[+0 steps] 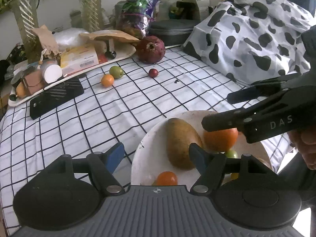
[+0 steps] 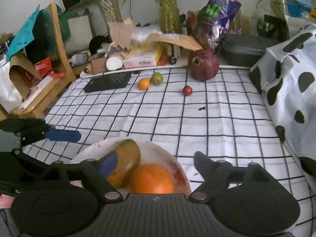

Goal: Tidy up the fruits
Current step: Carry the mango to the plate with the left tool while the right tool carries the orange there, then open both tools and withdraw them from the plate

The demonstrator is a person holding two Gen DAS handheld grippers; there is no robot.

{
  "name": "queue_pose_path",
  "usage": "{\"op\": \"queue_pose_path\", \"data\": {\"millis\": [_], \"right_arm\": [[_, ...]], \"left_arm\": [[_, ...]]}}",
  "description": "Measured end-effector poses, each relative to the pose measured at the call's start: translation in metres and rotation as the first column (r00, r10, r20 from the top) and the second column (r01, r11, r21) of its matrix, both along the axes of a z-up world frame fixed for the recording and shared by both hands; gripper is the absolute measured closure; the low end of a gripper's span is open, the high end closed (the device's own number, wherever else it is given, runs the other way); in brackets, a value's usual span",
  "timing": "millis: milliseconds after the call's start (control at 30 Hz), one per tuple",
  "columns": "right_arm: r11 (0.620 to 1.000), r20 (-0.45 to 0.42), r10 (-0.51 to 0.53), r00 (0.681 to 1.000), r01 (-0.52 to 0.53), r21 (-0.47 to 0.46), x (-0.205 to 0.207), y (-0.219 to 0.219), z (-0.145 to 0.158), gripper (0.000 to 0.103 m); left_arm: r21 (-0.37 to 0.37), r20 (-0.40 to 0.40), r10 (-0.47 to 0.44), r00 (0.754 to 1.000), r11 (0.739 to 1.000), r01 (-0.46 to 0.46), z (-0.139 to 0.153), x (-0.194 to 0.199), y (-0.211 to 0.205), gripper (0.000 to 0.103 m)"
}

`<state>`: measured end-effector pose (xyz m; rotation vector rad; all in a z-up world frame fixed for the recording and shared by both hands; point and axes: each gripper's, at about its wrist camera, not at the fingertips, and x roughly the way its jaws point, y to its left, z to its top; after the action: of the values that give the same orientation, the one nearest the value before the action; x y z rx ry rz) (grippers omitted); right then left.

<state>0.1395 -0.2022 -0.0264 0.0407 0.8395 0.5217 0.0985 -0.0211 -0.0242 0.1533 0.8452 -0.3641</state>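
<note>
left gripper (image 1: pixel 156 154): jaws spread, empty, over plate (image 1: pixel 146 148) rim | right gripper (image 2: pixel 152 164): jaws parted above orange (image 2: pixel 152 179), apparently just dropped beside mango (image 2: pixel 126 164) | uncollected, 12 o'clock: pomegranate (image 2: pixel 204 65), red fruit (image 2: pixel 187 90), tangerine (image 2: pixel 143 84), green fruit (image 2: pixel 157 78)

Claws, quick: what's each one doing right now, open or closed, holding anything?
Left claw: open, holding nothing, beside the plate.
Right claw: open, empty, above the orange.
</note>
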Motion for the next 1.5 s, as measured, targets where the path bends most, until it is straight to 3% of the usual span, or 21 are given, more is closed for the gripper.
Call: {"op": "queue_pose_path", "data": {"millis": [267, 767, 1500], "right_arm": [[0.999, 0.015, -0.030, 0.999, 0.030, -0.043, -0.015, -0.006, 0.001, 0.000], [0.990, 0.041, -0.018, 0.999, 0.023, -0.136, -0.044, -0.006, -0.003, 0.000], [0.986, 0.115, -0.115, 0.987, 0.127, -0.104, 0.001, -0.012, 0.000, 0.000]], "left_arm": [[-0.013, 0.003, -0.003, 1.000, 1.000, 0.003, 0.003, -0.011, -0.002, 0.032], [-0.039, 0.011, 0.021, 1.000, 0.999, -0.020, 0.005, -0.032, 0.000, 0.032], [-0.051, 0.091, 0.080, 0.993, 0.996, -0.075, 0.012, 0.016, 0.014, 0.032]]}}
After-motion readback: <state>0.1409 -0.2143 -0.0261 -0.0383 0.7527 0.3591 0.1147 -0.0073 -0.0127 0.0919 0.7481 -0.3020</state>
